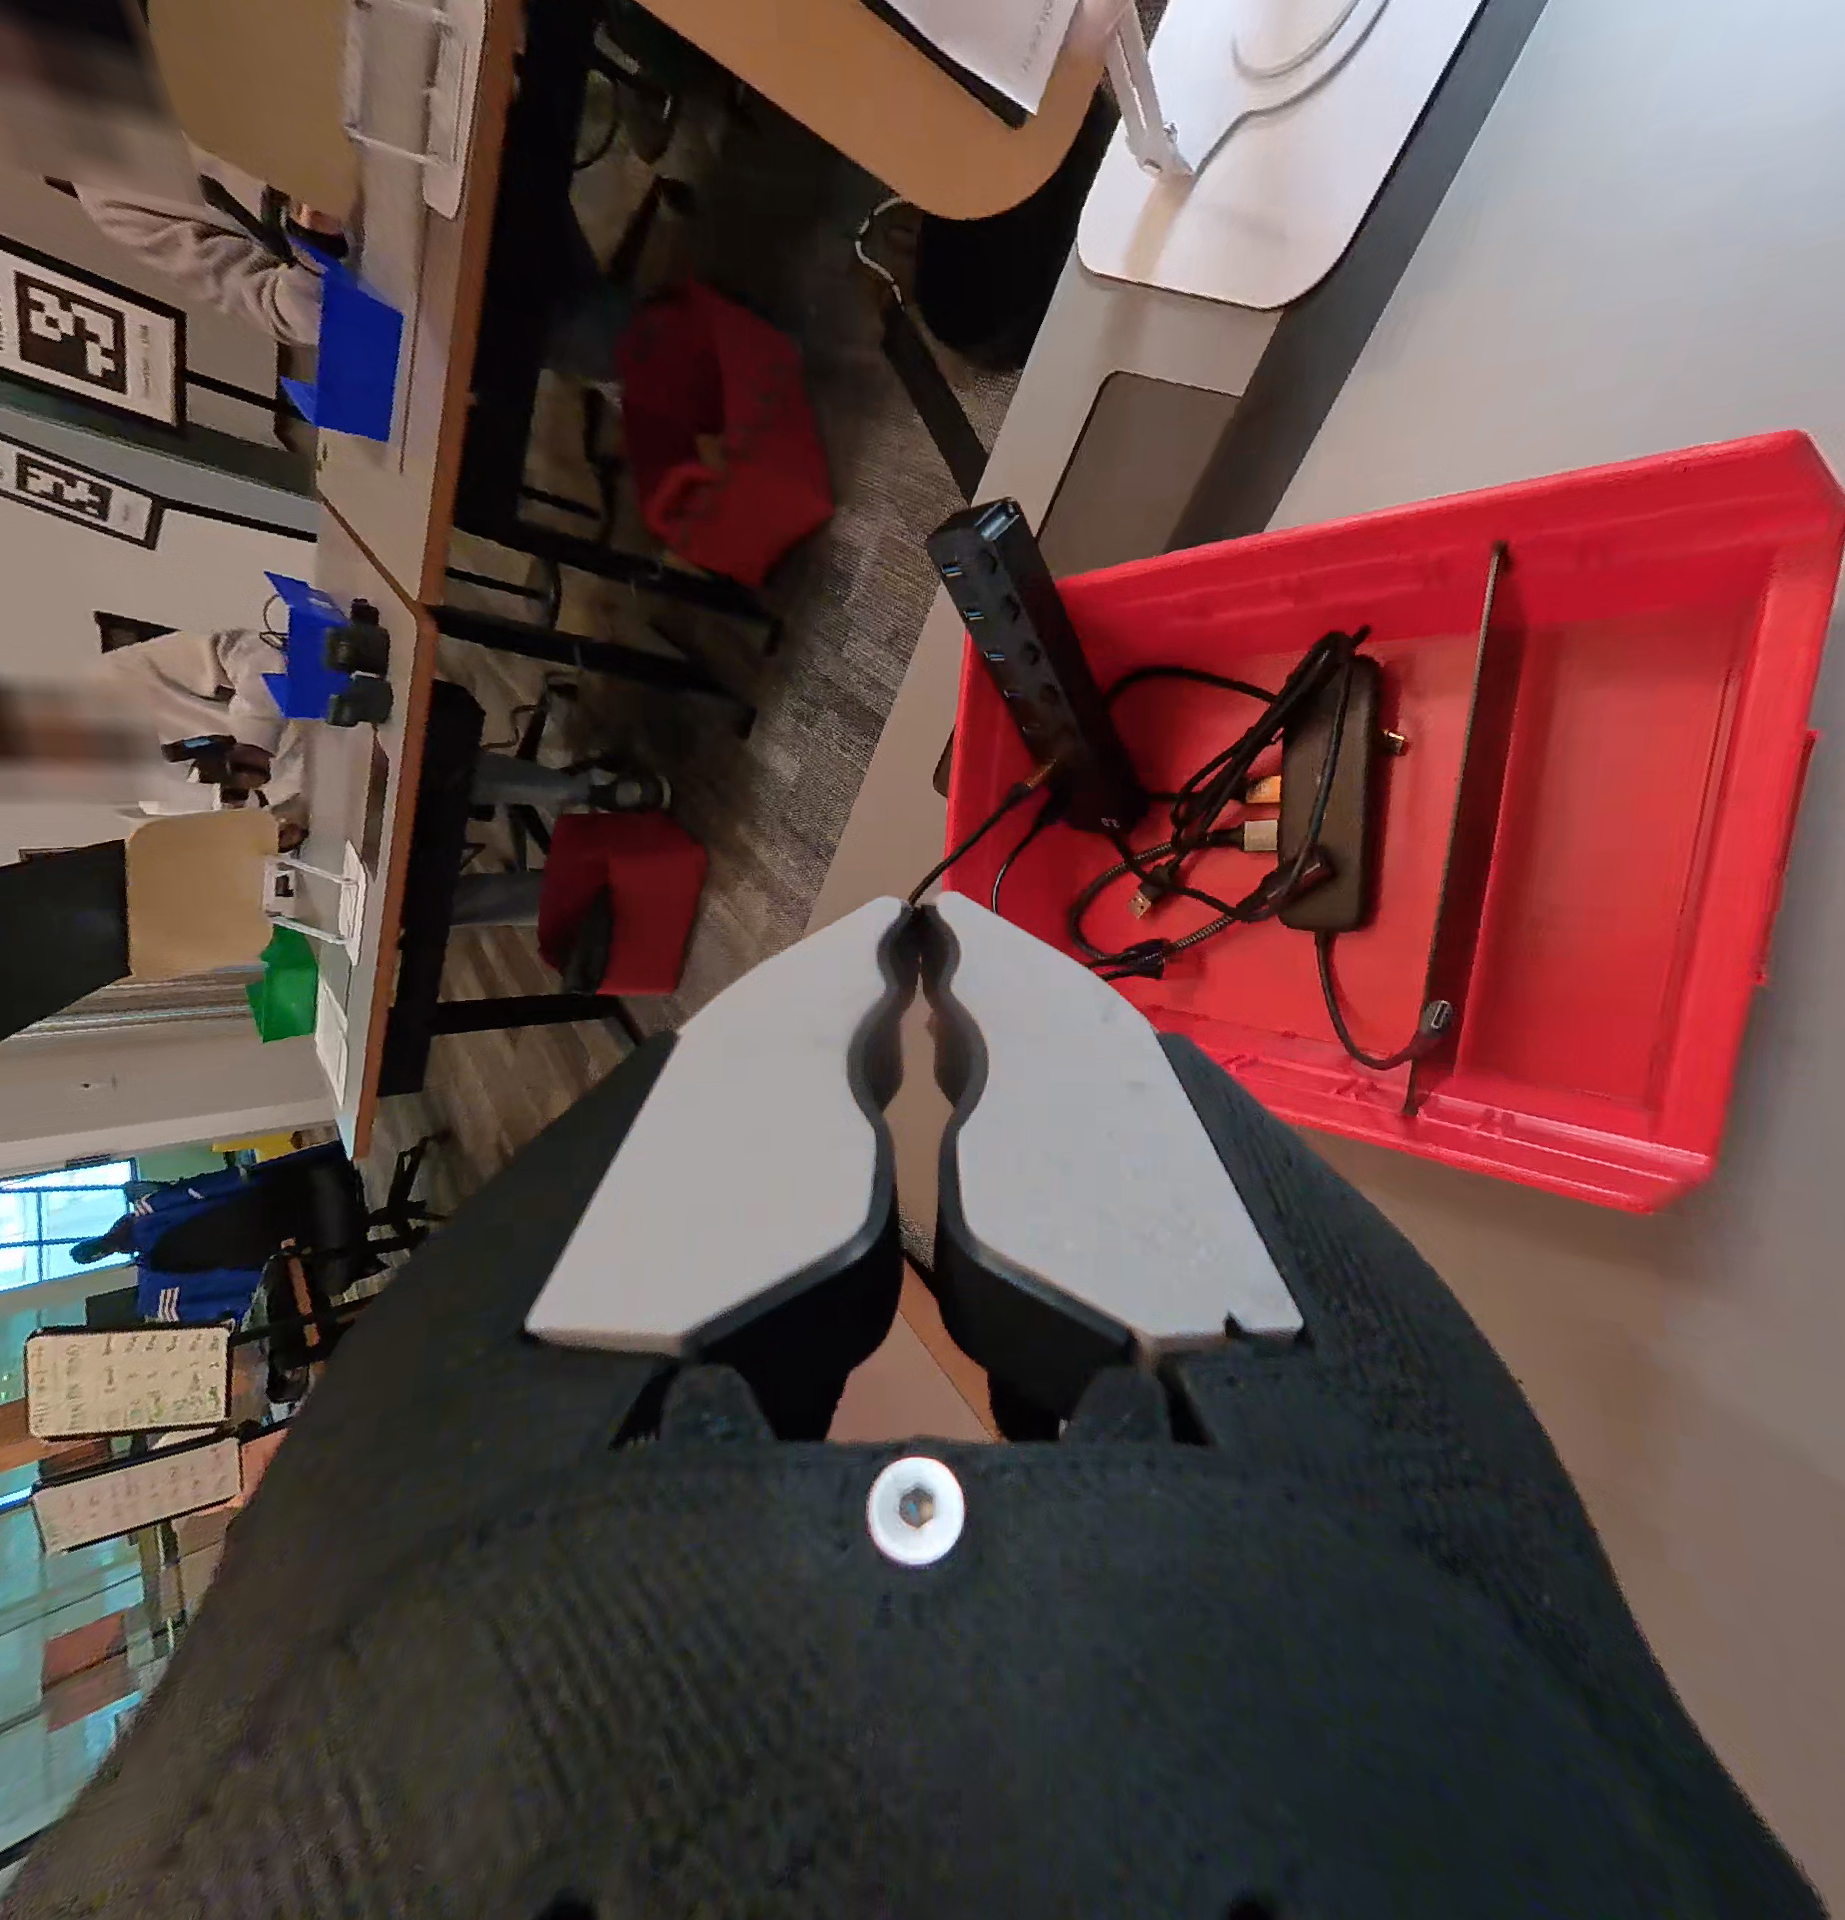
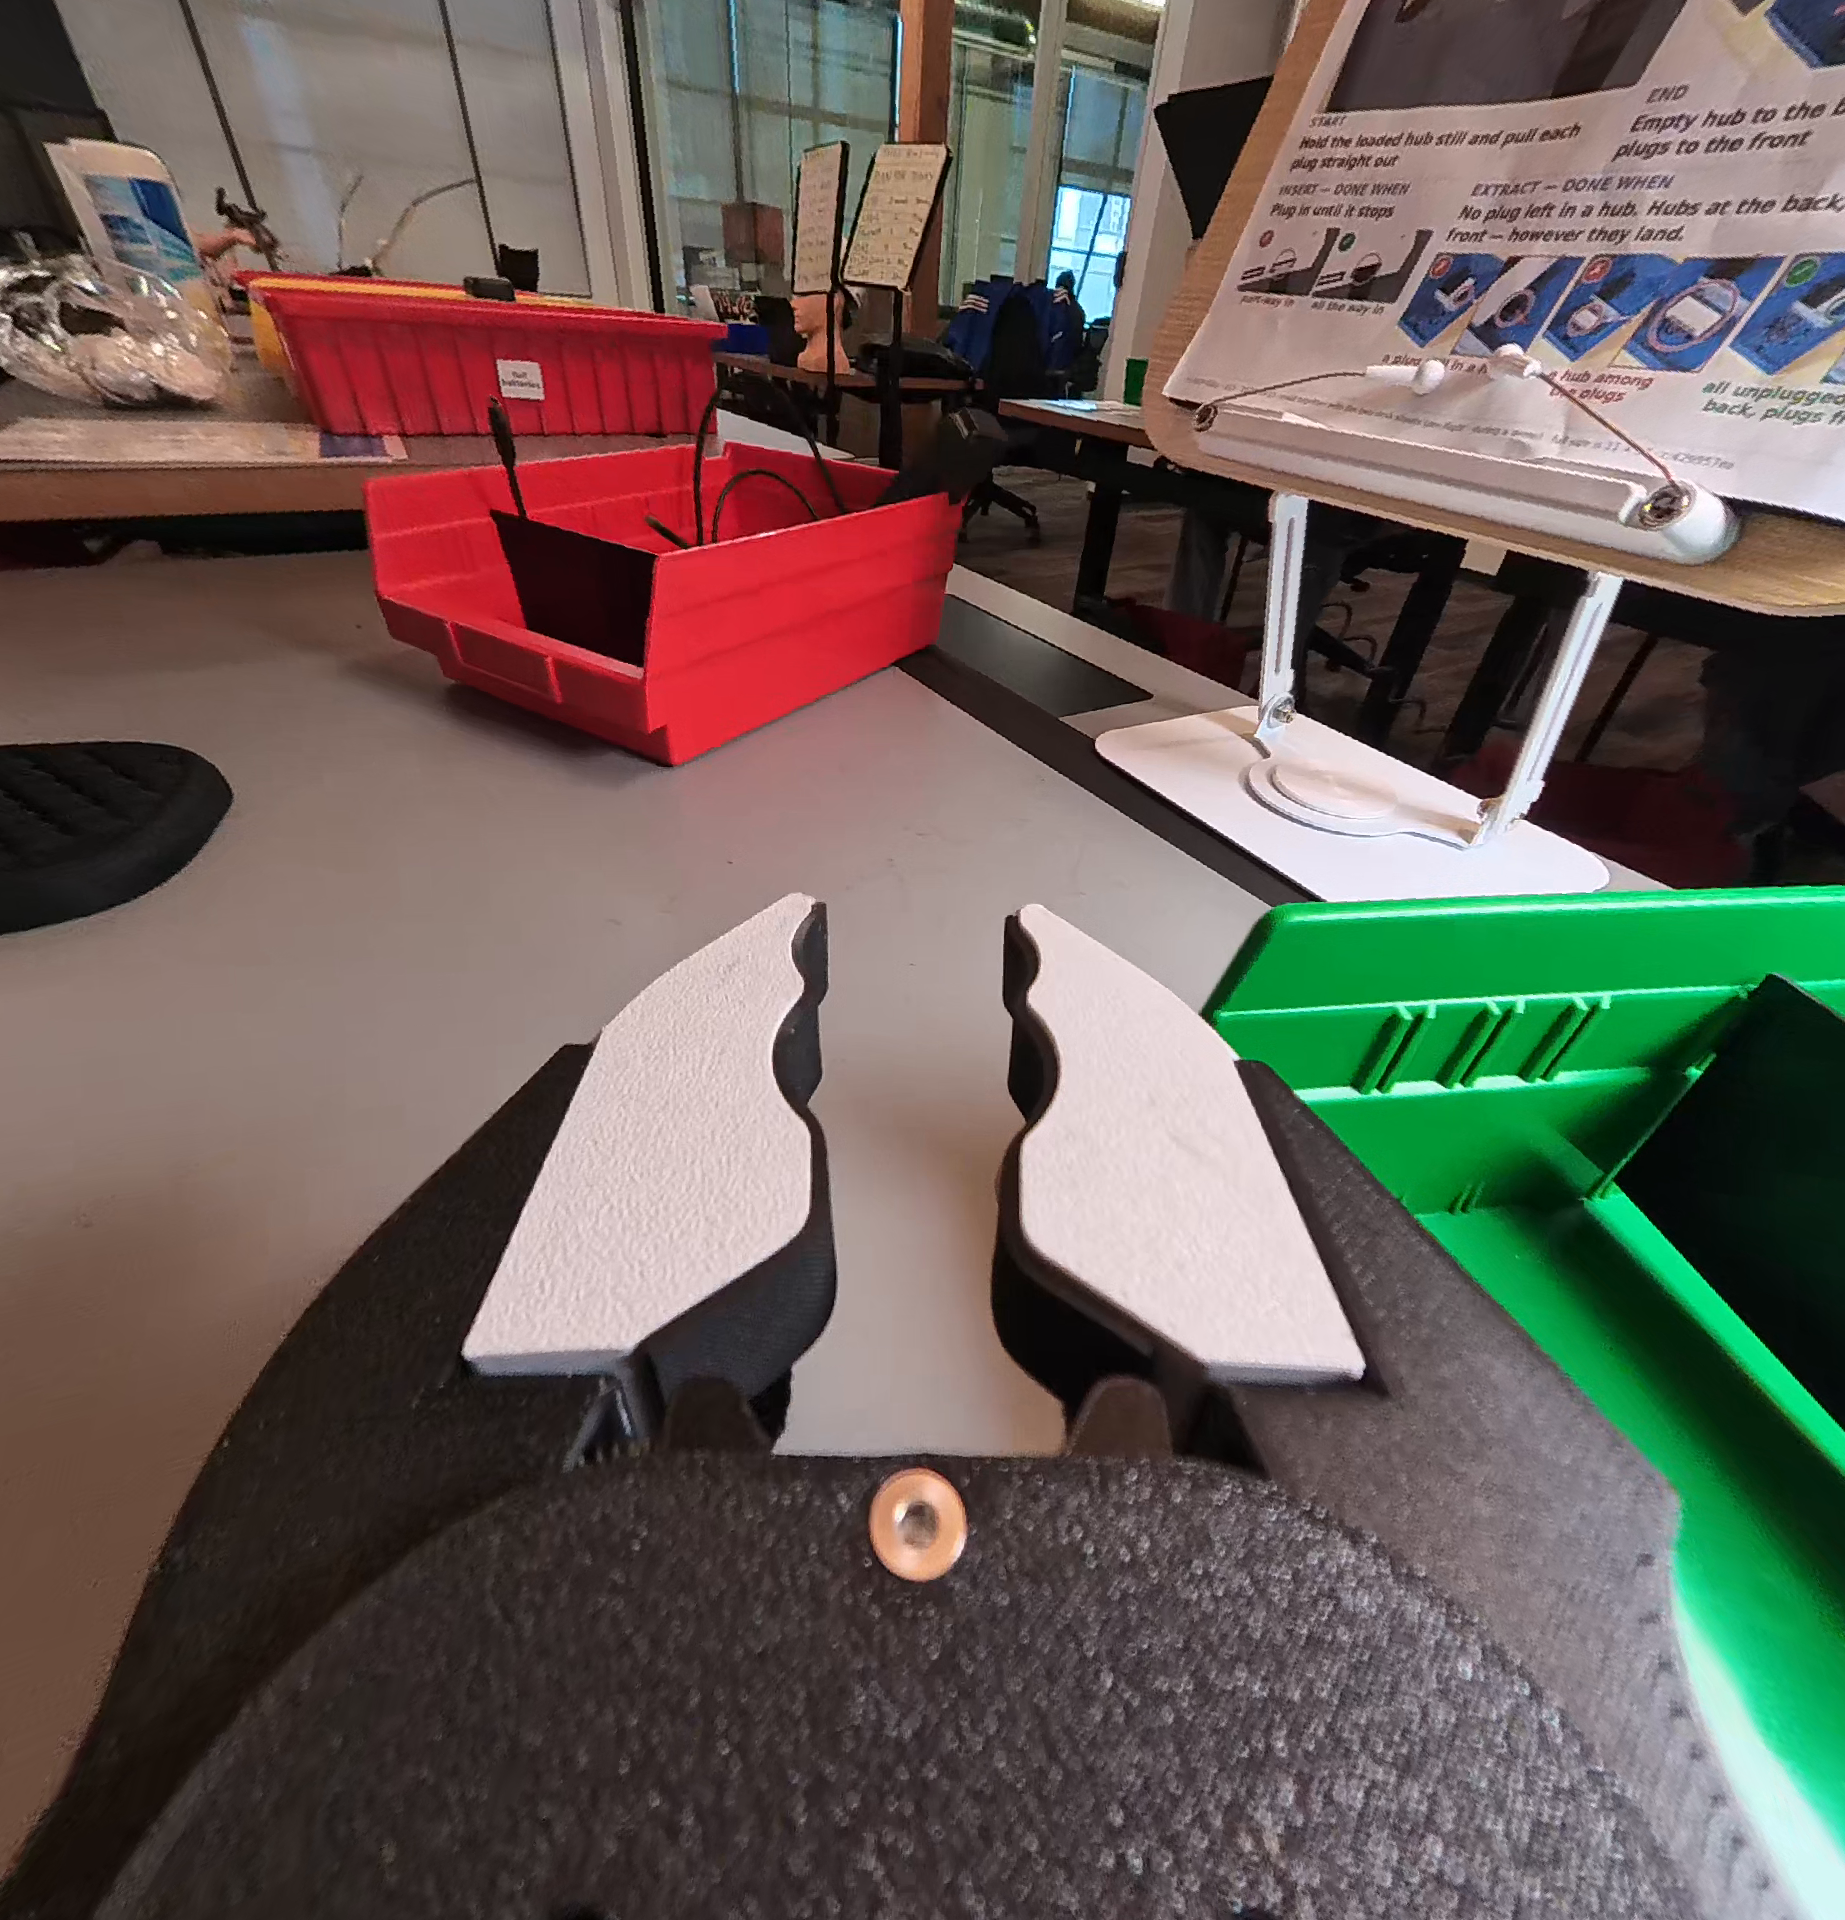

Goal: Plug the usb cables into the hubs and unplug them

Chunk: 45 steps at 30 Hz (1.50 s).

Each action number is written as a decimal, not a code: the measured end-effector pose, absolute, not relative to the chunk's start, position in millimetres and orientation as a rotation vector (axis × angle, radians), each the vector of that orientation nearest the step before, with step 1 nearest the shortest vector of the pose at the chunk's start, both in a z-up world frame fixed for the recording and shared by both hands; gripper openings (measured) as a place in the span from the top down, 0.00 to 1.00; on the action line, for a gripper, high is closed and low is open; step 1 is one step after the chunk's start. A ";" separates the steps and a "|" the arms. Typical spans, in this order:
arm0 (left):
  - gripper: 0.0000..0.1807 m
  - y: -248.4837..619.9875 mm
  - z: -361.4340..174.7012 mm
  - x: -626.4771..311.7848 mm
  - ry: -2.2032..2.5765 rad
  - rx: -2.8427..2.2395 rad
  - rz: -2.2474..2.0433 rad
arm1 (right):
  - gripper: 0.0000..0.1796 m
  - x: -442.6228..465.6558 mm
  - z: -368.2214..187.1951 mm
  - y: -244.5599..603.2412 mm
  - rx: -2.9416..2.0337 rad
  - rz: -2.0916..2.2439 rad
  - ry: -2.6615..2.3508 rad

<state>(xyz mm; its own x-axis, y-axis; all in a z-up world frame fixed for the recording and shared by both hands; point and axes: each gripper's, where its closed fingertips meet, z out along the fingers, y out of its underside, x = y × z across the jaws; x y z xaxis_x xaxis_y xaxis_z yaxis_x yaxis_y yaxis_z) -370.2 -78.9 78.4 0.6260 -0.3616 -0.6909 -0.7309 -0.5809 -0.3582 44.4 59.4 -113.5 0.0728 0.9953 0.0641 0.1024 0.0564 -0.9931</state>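
Note:
In the left wrist view a red bin (image 1: 1520, 540) lies on the grey table. In it a long black USB hub (image 1: 1011, 644) leans on the bin's wall, and a flat dark hub (image 1: 1333, 790) lies among tangled black cables (image 1: 1198, 862). My left gripper (image 1: 916, 912) is at the bin's near corner. It is shut on a thin black USB cable (image 1: 975, 836) that runs from the fingertips into the bin towards the long hub. My right gripper (image 2: 913, 935) is open and empty, low over the table. The red bin (image 2: 689, 613) stands well ahead of it, with the hub (image 2: 954, 447) sticking out.
A green bin (image 2: 1520, 997) sits right beside my right gripper. A white stand (image 2: 1417, 800) holding an instruction sheet is at the table's right edge. A black padded object (image 2: 66, 821) lies at the left. A black divider (image 1: 1469, 810) splits the red bin. More bins stand behind.

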 end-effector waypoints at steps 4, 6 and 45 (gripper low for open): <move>1.00 -81.7 57.3 -370.9 0.883 -2.233 0.738 | 0.82 43.3 -116.7 61.7 -1.291 1.058 -1.246; 1.00 -80.0 46.0 -370.8 0.900 -2.247 0.721 | 0.82 42.9 -118.3 63.4 -1.299 1.057 -1.244; 0.91 50.0 -76.6 -407.9 0.224 -2.241 0.273 | 0.82 42.8 -128.0 60.4 -1.319 1.069 -1.284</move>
